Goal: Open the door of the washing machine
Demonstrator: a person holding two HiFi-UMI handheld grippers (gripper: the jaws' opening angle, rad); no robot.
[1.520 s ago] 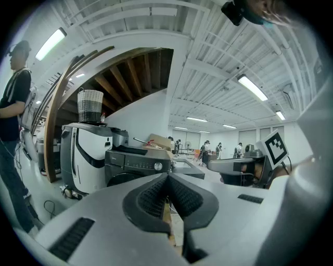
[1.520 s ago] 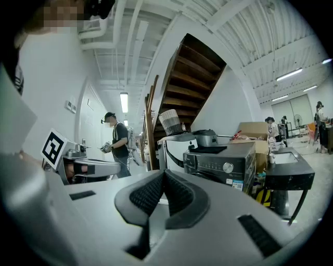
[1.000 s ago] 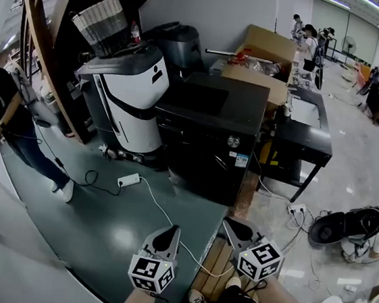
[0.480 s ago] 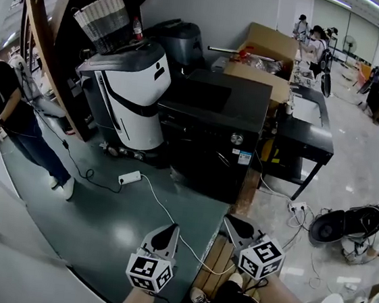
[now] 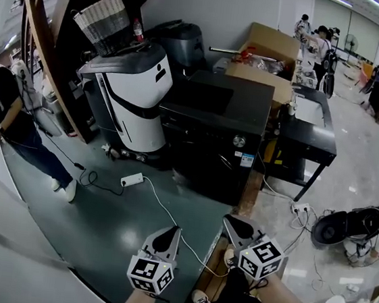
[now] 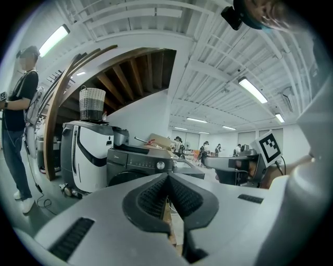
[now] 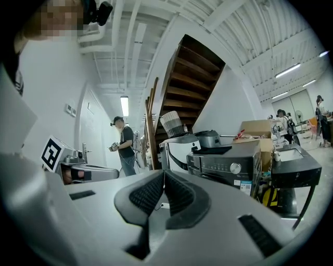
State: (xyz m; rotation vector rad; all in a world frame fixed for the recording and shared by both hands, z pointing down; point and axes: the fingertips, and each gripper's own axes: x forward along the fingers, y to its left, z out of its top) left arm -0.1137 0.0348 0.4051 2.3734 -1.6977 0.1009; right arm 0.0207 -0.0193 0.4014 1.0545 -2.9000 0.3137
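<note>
- Grey-green glossy floor (image 5: 99, 225) fills the lower left of the head view, with a white cable trailing across it.
- Black washing machine (image 5: 212, 133) stands at the centre of that view, well apart from both grippers; its knob sits on the front panel and the front looks flush (the door itself is too dark to read there). It shows left of centre in the left gripper view (image 6: 138, 166) and right of centre in the right gripper view (image 7: 229, 163).
- White-and-black rounded machine (image 5: 131, 93) stands just beside the washer, on its left.
- Cardboard box (image 5: 268, 54) sits behind the washer, at upper right of centre.
- Black table (image 5: 307, 137) stands just right of the washer.
- A person (image 5: 9, 120) in dark clothes stands at the left edge.
- Left gripper (image 5: 172, 232) is at the bottom centre, its jaws pressed together on nothing, as its own view confirms (image 6: 167, 176).
- Right gripper (image 5: 230, 223) is beside it, jaws likewise closed and empty (image 7: 163, 174).
- White power strip (image 5: 130, 179) lies on the floor, between the grippers and the white machine.
</note>
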